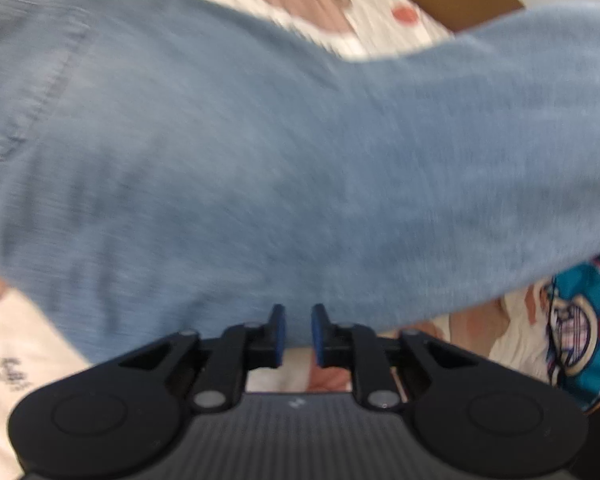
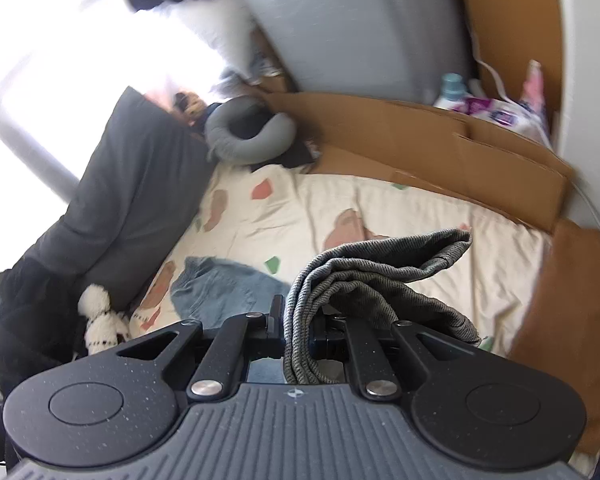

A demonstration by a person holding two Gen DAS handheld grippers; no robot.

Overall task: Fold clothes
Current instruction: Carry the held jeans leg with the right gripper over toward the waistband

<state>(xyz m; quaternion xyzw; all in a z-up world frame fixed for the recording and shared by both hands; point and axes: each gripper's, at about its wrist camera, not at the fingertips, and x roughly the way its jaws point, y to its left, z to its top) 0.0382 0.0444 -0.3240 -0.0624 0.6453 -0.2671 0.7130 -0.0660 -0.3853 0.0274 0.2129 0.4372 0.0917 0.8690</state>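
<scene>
Bedsheet [image 2: 380,200] under crosswise jeans [image 1: 260,152]

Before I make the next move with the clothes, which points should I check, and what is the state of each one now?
1. Right gripper holds the grey knit garment: ok, the cloth is clamped between the fingers.
2. Grey garment hangs tidy: not ok, bunched.
3. Left gripper empty: ok, the jaws stand apart with nothing between them.
4. Blue garment lies flat: cannot tell, the left wrist view is blurred.
5. Free place on the patterned sheet: ok, bare beyond the grey garment.
</scene>
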